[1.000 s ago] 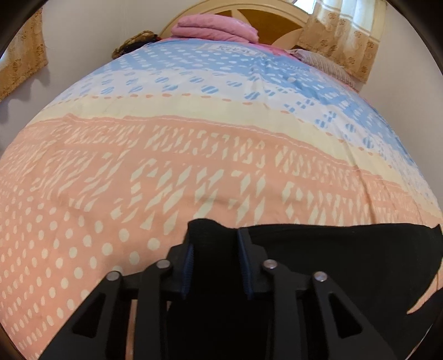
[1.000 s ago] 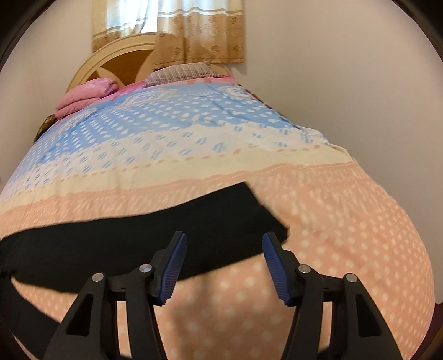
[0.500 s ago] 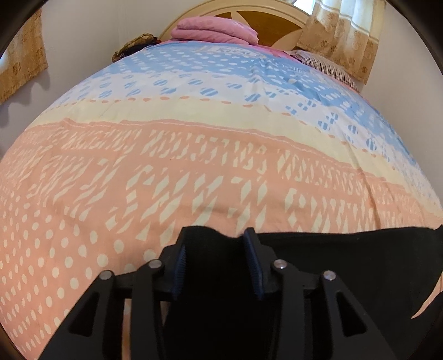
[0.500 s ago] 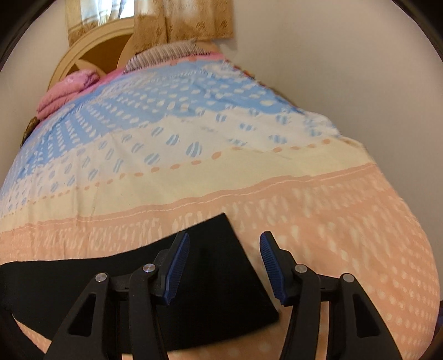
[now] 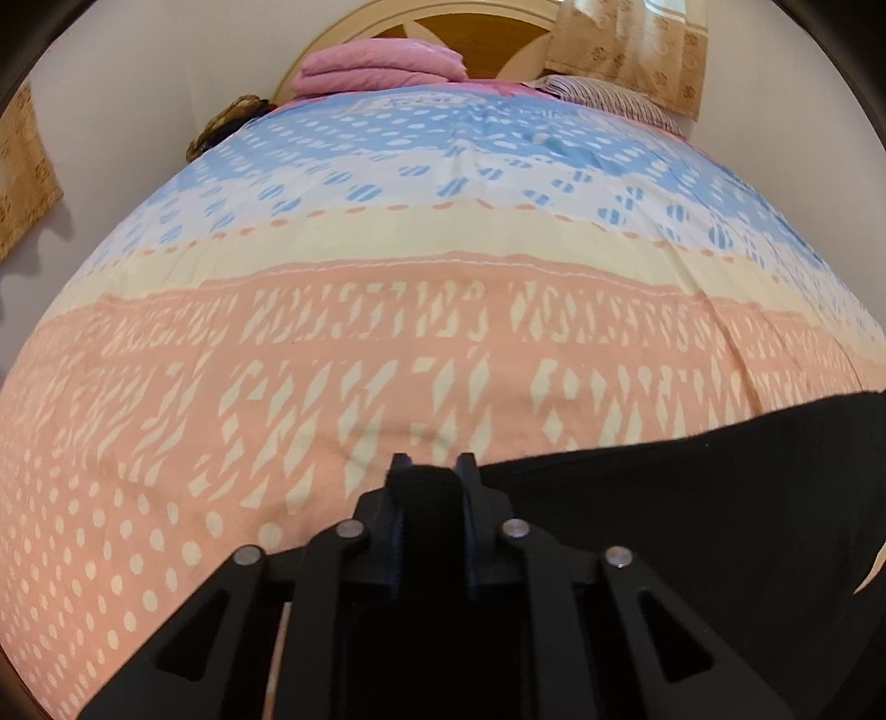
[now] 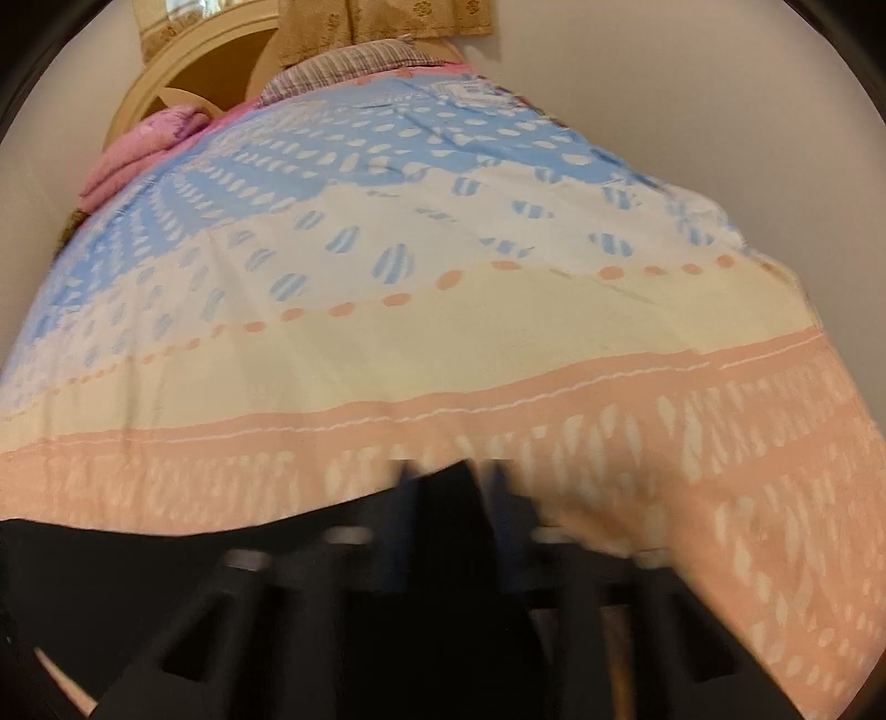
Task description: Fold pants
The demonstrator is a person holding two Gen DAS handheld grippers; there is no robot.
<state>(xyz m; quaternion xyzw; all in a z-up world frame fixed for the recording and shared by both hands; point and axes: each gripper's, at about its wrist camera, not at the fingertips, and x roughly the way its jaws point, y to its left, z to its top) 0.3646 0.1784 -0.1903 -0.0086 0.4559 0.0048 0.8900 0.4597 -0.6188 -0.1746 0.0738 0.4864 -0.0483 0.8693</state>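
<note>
Left gripper: my black two-finger left gripper (image 5: 427, 471) has just been closing and its jaws now pinch a bunched fold of the black fabric pants (image 5: 692, 531); a ridge of cloth stands up between the blue-lined pads.
Right gripper: my right gripper (image 6: 451, 479) has likewise just been closing. The right wrist view is motion-blurred, but I read the jaws as drawn in close on the corner of the pants (image 6: 166, 559), with dark cloth between them.
Pants, position: lying flat across the near, peach-coloured end of the bed. In the left wrist view they run from the gripper off to the right edge; in the right wrist view they run off to the left edge.
Bed cover: quilted bedspread (image 5: 387, 343) banded peach, cream, white and blue, with pale dots and dashes, under the pants.
Head of bed: folded pink blanket (image 5: 382, 66) on the far end, striped pillow (image 5: 603, 97) just beside it, both against the arched cream-and-wood headboard (image 5: 487, 27).
Surroundings: tan patterned curtain (image 5: 626, 50) behind the headboard; pale plain wall (image 6: 692, 99) to the right of the bed in the right wrist view.
Image quality: left wrist view sharp; right wrist view smeared near the gripper, so I cannot make out the exact pad contact there.
</note>
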